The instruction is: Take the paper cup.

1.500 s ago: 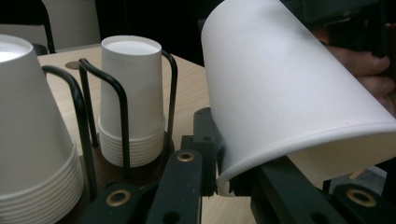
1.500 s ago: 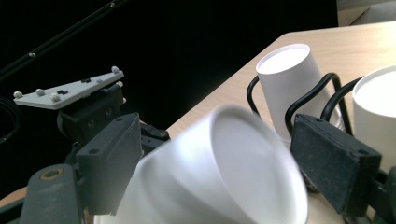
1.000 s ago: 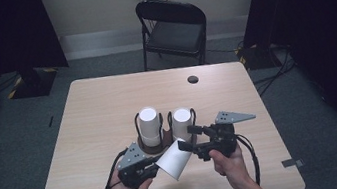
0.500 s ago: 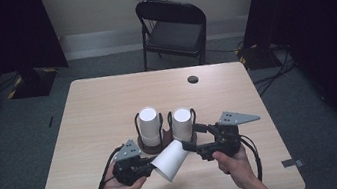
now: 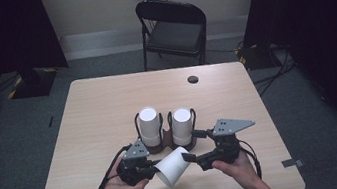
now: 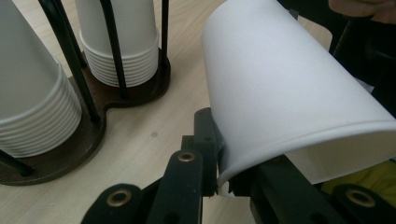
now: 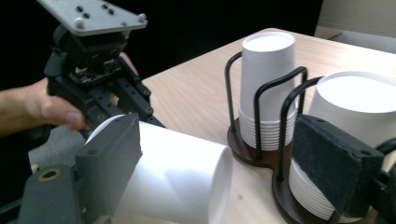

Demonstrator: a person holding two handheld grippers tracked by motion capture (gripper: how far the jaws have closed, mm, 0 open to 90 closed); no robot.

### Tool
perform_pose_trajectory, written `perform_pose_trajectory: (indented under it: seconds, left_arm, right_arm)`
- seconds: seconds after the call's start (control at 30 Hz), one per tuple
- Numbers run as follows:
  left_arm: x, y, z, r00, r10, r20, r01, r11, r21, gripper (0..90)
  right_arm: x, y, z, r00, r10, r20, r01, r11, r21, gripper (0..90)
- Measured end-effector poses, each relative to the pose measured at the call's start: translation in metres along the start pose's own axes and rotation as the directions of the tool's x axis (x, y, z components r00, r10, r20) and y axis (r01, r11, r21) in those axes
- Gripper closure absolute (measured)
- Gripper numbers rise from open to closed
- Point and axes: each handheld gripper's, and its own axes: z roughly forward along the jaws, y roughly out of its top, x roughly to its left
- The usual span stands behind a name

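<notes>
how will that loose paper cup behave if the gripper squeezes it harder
The paper cup looks thin-walled, so its rim would probably dent or go oval where the left gripper pinches it. It seems very light, held out sideways by one edge. Set down on its side, the tapered shape would likely roll in a curve.

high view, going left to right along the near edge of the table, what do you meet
left gripper → loose paper cup lying on its side, its rim pinched by that gripper → right gripper, its jaws open by the cup's base → grey three-cornered plate on top of the right gripper
</notes>
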Motion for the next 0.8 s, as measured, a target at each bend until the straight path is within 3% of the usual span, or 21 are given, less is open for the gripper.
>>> perform_pose_trajectory:
  seconds: [0.27, 0.4, 0.6, 0.67, 0.7, 0.8]
  left_arm:
    - [-0.001, 0.005, 0.001, 0.9999, 0.004, -0.011, -0.003, 0.9930, 0.118, 85.0]
    - [-0.001, 0.008, 0.000, 0.9998, 0.010, -0.016, -0.007, 0.9896, 0.144, 85.1]
    - [0.002, 0.011, 0.001, 0.9992, 0.041, -0.003, -0.039, 0.9701, 0.239, 85.1]
    - [0.001, 0.011, 0.003, 0.9998, 0.021, 0.005, -0.022, 0.9678, 0.251, 85.1]
    - [0.002, 0.011, 0.005, 0.9997, 0.020, 0.016, -0.024, 0.9617, 0.273, 85.1]
    - [0.004, 0.011, 0.007, 0.9999, 0.010, 0.011, -0.013, 0.9577, 0.287, 85.1]
  right_arm:
    - [0.008, -0.004, 0.009, 0.9969, -0.062, -0.047, 0.066, 0.995, 0.077, 16.8]
    - [0.011, -0.007, 0.013, 0.9926, -0.099, -0.070, 0.106, 0.989, 0.107, 16.7]
    - [0.018, -0.009, 0.018, 0.9828, -0.175, -0.058, 0.182, 0.973, 0.139, 15.6]
    - [0.020, -0.010, 0.020, 0.9780, -0.202, -0.051, 0.208, 0.967, 0.150, 15.6]
    - [0.021, -0.010, 0.021, 0.9763, -0.209, -0.055, 0.215, 0.964, 0.155, 15.6]
    - [0.024, -0.013, 0.025, 0.9691, -0.234, -0.079, 0.245, 0.952, 0.184, 16.1]
